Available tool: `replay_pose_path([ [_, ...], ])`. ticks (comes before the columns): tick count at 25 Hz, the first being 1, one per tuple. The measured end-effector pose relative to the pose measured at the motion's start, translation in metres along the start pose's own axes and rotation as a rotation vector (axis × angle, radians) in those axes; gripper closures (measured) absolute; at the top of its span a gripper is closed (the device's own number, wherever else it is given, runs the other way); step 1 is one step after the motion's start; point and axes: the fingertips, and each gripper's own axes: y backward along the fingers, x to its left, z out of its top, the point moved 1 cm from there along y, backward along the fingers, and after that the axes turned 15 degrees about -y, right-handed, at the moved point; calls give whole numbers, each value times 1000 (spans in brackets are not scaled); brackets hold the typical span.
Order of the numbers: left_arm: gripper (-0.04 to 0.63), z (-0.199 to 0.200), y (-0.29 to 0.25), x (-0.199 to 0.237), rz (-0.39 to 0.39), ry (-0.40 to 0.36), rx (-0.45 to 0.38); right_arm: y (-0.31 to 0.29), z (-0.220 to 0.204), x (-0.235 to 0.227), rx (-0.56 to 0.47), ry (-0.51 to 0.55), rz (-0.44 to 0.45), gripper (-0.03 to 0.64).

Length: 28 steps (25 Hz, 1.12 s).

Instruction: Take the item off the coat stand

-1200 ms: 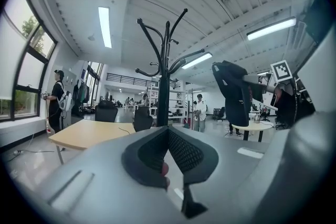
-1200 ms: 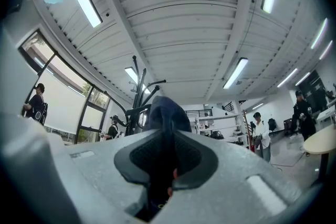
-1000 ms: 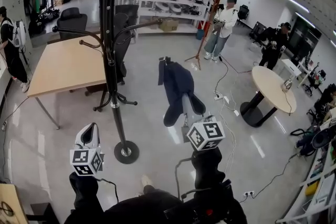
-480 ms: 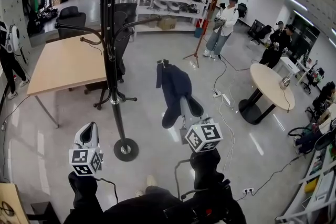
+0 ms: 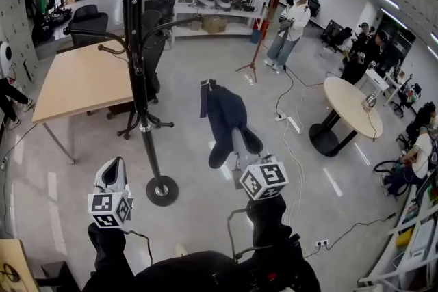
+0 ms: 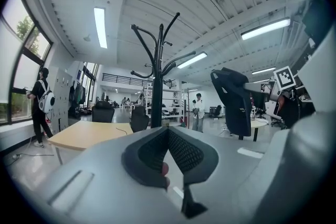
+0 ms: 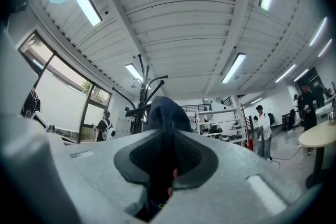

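Little moved: jacket (image 5: 224, 113) in right tool (image 7: 169, 160), off coat stand (image 5: 140, 89).

Dark navy jacket (image 5: 229, 118) hangs limp in mid-air, apart from the black coat stand (image 5: 139, 82).

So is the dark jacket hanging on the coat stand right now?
No, the right gripper holds the jacket in the air, well apart from the coat stand.
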Motion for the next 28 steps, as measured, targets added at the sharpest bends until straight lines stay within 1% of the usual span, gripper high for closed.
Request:
replay_pose_path([
  [7, 592, 7, 6, -19, 10, 1, 4, 19, -4, -7, 22, -10, 19, 569],
  [14, 592, 17, 15, -51, 18, -16, -2, 43, -11, -15, 48, -29, 52, 569],
  [19, 592, 17, 25, -72, 25, -15, -2, 60, -18, -14, 65, -5, 85, 569],
  [24, 592, 17, 34, -96, 22, -18, 12, 77, -23, -21, 85, -33, 99, 569],
  [28, 592, 22, 45, -108, 25, -26, 9, 89, -24, -21, 93, -43, 109, 569],
])
